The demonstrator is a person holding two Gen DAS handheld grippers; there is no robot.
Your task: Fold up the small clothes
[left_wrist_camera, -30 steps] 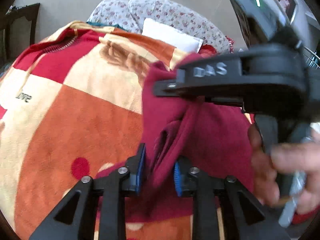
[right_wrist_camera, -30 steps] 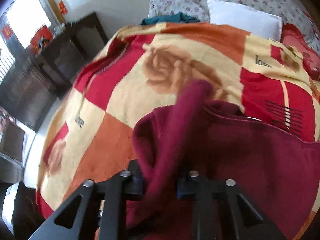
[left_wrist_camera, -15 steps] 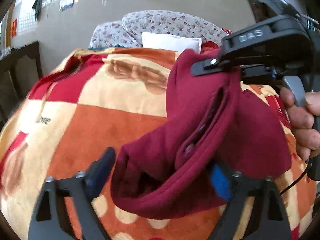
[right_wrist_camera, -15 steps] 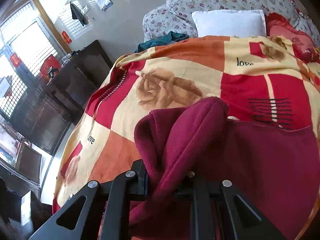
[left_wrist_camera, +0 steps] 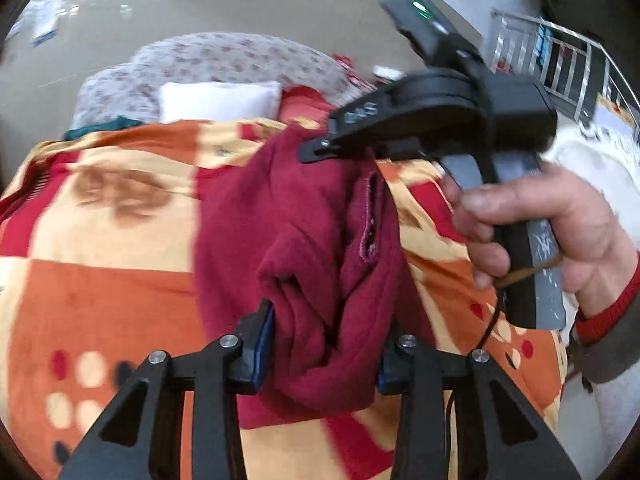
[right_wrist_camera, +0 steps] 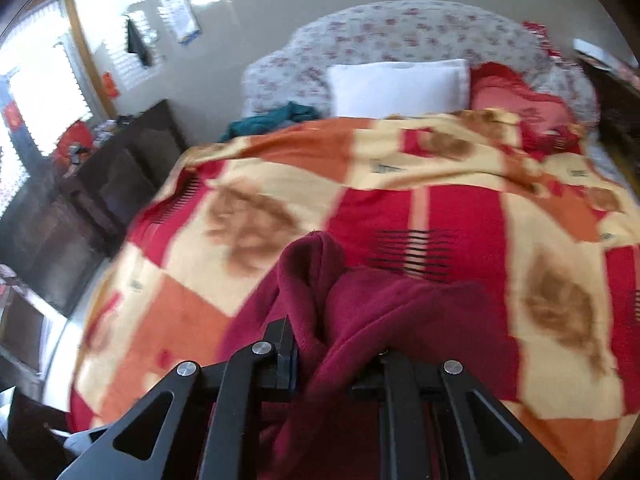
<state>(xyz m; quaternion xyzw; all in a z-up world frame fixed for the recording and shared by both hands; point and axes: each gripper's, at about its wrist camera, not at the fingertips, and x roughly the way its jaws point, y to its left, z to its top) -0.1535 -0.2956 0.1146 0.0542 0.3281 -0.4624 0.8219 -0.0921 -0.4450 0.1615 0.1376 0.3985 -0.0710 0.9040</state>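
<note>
Left wrist view: left tongs (left_wrist_camera: pixel 326 344) were clamped on a bunched fold of the maroon garment (left_wrist_camera: pixel 304 240), blue pads pressing it from both sides. The garment hung lifted above the bed, its upper edge pinched by the right tongs (left_wrist_camera: pixel 320 148), which came in from the right, held by the person's hand (left_wrist_camera: pixel 532 224). Right wrist view: right tongs (right_wrist_camera: pixel 336 364) were closed on a thick roll of the same garment (right_wrist_camera: pixel 360 320), cloth spilling over the right finger and hiding its tip. The garment filled the lower middle of both views and blocked the near part of the blanket (right_wrist_camera: pixel 400 184), a checked orange, red and cream one with brown rose prints. At the bed's head sat a white pillow (right_wrist_camera: pixel 396 88), a red cushion (right_wrist_camera: pixel 516 96) just beside it, a teal cloth (right_wrist_camera: pixel 272 118) on the other side, and a floral headboard (right_wrist_camera: pixel 400 32) behind. Dark wooden furniture (right_wrist_camera: pixel 100 184) stood beside the bed near the window. Both views were motion-blurred.
</note>
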